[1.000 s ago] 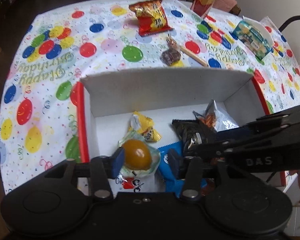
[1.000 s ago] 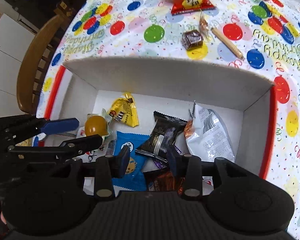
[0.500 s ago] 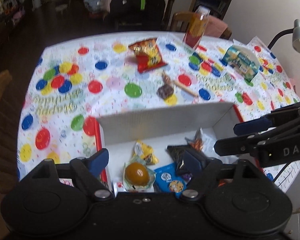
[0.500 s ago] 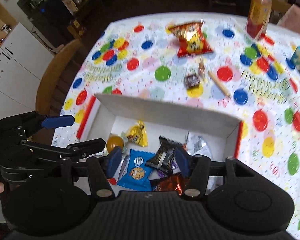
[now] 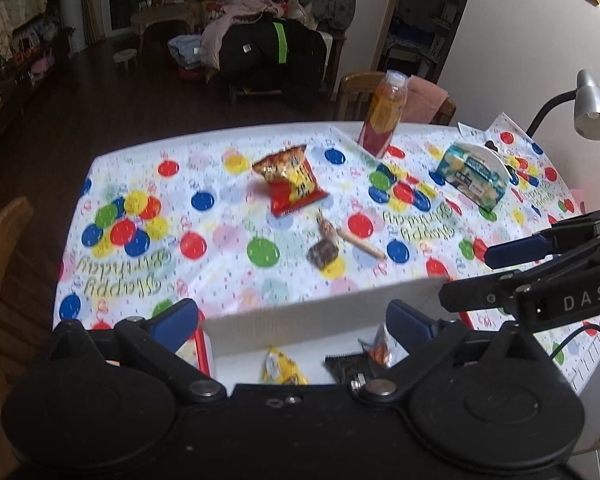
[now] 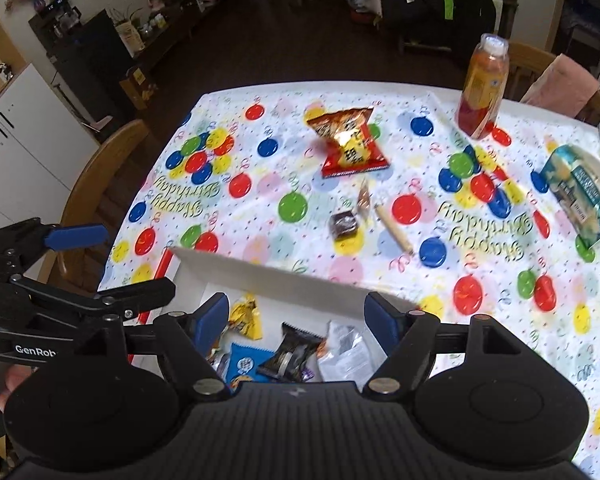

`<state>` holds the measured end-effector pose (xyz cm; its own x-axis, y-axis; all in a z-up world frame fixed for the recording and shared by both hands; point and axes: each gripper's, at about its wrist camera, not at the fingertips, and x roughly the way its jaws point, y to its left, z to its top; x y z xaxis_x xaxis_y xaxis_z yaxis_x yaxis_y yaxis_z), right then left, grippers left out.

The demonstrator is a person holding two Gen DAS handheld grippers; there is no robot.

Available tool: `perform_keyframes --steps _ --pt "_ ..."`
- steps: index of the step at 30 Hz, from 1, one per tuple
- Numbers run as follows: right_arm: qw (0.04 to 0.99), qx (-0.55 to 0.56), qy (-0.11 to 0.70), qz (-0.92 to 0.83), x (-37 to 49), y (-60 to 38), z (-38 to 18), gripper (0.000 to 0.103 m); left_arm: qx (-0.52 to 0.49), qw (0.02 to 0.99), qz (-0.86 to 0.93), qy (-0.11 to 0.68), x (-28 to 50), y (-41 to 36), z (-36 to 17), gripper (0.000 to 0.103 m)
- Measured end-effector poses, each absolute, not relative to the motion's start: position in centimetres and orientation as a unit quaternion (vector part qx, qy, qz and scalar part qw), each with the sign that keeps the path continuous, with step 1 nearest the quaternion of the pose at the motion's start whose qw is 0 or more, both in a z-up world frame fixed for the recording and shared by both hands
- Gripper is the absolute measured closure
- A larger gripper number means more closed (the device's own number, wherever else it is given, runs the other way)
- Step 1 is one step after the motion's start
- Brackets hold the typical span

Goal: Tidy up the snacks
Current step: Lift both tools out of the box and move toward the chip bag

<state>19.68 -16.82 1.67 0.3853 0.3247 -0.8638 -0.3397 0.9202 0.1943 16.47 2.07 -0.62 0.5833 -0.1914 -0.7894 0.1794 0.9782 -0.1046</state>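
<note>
Both grippers have risen, jaws spread, above the box [image 6: 284,276] of snacks [image 6: 288,354].

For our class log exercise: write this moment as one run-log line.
left tool: open, empty | right tool: open, empty | box: holds snacks | cloth: red bag, candy, stick still out

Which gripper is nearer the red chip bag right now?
Hard to call; neither clearly. Both the left gripper and the right gripper hang open over the white box, with the red chip bag far across the table from each.
</note>
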Motion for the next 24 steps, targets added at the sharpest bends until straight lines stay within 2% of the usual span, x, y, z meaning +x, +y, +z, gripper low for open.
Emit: perform_keyframes --steps 6,9,14,24 --pt "0.841 -0.009 0.506 0.193 21.8 -18.0 2.9 0.028 -0.002 0.897 -0.091 0.433 18.7 1.5 0.6 0.001" --pt "0.846 -0.011 0.499 0.188 23.2 -18.7 3.5 0.021 0.004 0.9 -0.075 0.429 20.2 1.2 1.0 0.001" --pt "0.848 -0.021 0.497 0.183 26.0 -19.5 3.7 0.021 -0.007 0.899 -0.048 0.435 23.6 1.2 1.1 0.001" --pt "0.826 -0.062 0.525 0.197 31.5 -20.0 -0.1 0.021 -0.035 0.885 -0.023 0.464 30.0 0.4 -1.5 0.001"
